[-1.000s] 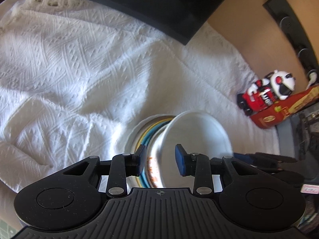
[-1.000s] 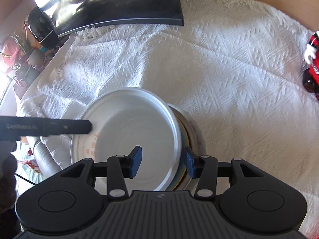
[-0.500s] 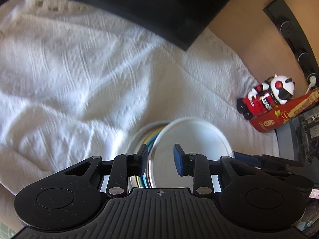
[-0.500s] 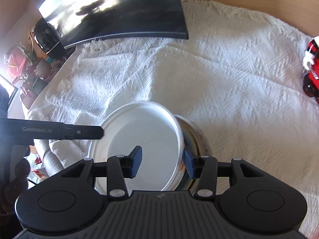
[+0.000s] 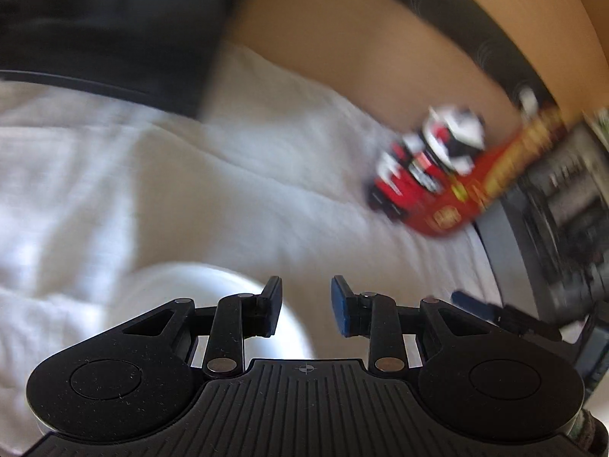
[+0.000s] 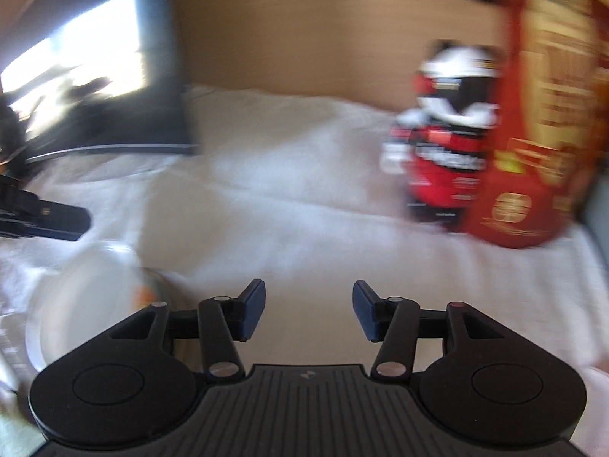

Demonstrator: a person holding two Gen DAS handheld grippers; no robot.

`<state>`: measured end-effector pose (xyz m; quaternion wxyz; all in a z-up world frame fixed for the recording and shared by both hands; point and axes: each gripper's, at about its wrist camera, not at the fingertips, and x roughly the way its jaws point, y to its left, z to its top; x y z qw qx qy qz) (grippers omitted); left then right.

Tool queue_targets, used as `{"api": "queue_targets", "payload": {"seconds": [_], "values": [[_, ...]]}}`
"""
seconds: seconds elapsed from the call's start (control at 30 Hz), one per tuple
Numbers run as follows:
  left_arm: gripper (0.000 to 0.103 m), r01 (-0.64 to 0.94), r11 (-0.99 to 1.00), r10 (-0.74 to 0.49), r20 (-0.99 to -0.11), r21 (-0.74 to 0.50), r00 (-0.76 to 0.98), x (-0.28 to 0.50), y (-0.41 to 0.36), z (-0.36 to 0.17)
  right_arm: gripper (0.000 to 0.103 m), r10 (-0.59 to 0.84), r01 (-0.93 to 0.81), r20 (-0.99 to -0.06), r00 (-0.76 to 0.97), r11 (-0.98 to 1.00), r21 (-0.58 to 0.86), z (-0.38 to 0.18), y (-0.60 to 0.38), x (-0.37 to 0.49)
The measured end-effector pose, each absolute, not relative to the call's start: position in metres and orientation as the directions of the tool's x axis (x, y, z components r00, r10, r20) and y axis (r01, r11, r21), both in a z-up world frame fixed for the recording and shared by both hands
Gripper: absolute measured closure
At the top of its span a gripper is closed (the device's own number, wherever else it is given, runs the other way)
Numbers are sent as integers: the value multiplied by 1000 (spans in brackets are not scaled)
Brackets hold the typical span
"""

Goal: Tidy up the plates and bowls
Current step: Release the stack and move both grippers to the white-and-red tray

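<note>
With both grippers, left (image 5: 306, 306) and right (image 6: 308, 310), apart and empty, a careless swing could nudge the plate (image 6: 87, 304) at lower left.

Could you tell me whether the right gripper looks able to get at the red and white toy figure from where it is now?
Probably yes. The right gripper is open and empty, and only bare white cloth lies between it and the toy figure, which stands against the red box.

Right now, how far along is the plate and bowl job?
Done: white plate sits on the bowl stack on the white cloth. In hand: nothing; left gripper and right gripper are open, empty. Left: no other dishes visible.
</note>
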<state>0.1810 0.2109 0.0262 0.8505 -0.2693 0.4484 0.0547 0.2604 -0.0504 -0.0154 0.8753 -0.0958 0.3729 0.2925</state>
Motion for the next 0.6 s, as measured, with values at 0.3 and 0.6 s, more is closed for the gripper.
{"api": "queue_targets", "payload": {"seconds": [0.3,0.6], "values": [[71,-124,895,-363,-863,-428,352,258,59,-51,51,181,-280,-764,620,960,0,-59,-218,290],[71,19,881,-463,-853,-473,241,308,-58,-90,50,90,-15,-786,611,995,102,-93,-344,281]]}}
